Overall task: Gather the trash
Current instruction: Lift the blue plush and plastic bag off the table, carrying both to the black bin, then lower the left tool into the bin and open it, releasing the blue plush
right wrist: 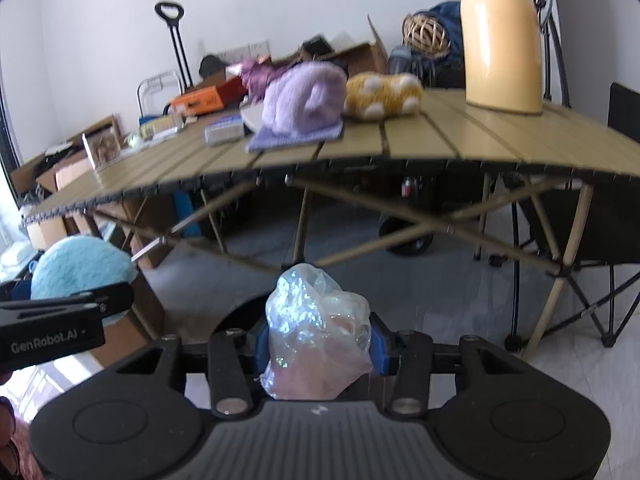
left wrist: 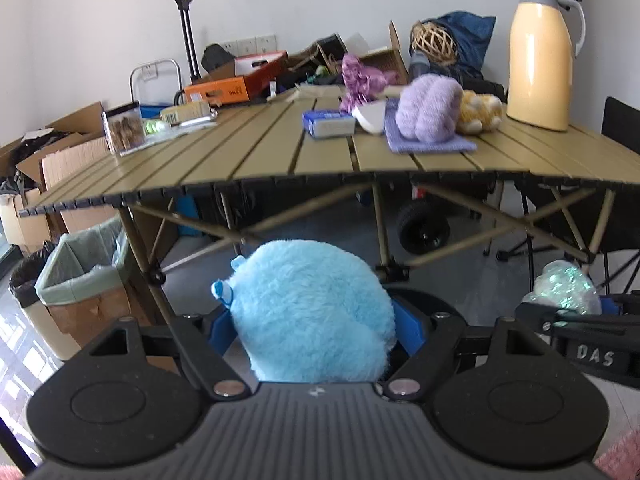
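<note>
Clamping a blue plush, the left gripper hangs near the lined bin, likely for dropping. The right gripper pinches a plastic bag.

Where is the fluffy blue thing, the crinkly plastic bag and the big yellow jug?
fluffy blue thing [left wrist: 312, 312]: left wrist view, middle of its fuzzy body, between the left gripper's fingers.
crinkly plastic bag [right wrist: 316, 328]: right wrist view, middle of the crumpled plastic.
big yellow jug [left wrist: 540, 60]: left wrist view, its smooth body.
</note>
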`<act>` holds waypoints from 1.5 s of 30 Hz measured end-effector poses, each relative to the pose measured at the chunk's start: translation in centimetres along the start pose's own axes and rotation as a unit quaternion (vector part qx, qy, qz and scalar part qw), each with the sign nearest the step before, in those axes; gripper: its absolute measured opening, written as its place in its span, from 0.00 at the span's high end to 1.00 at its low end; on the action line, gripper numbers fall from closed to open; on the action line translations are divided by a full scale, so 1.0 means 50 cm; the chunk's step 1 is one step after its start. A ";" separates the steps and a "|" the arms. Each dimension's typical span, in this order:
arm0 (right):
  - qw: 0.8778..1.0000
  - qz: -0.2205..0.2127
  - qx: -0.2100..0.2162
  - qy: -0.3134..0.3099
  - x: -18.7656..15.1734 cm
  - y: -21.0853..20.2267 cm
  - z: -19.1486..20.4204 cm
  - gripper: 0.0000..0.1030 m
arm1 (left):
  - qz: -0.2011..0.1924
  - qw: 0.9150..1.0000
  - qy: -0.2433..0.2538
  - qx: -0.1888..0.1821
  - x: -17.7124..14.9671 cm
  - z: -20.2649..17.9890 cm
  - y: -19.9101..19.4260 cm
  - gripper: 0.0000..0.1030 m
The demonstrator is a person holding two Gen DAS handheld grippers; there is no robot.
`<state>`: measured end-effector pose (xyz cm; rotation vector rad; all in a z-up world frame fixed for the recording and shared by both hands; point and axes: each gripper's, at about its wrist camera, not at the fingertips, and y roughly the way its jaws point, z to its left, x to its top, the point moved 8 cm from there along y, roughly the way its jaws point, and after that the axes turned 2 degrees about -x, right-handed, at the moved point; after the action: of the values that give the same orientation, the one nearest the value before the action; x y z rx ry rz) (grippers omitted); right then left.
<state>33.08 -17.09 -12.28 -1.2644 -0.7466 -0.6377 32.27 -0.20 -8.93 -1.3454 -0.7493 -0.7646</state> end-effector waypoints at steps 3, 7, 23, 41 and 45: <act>1.000 0.020 0.001 -0.005 -0.025 0.006 0.008 0.55 | 0.014 1.000 0.003 -0.004 -0.021 -0.004 0.000 0.23; 0.999 0.044 0.000 -0.011 -0.056 0.012 0.017 0.55 | 0.042 0.999 0.003 -0.007 -0.047 -0.003 0.007 0.23; 0.993 0.119 -0.011 -0.018 -0.118 0.064 0.015 0.55 | 0.147 0.989 -0.008 0.010 -0.136 0.015 0.076 0.23; 0.986 0.160 -0.037 0.020 -0.152 0.117 -0.031 0.55 | 0.216 0.976 -0.017 0.031 -0.186 0.028 0.130 0.23; 0.985 0.163 -0.041 0.027 -0.153 0.123 -0.038 0.55 | 0.226 0.974 -0.019 0.027 -0.186 0.022 0.139 0.23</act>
<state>33.46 -17.62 -22.25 -1.4023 -0.4572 -0.4375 32.87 1.81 -20.40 -1.4149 -0.4621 -0.3534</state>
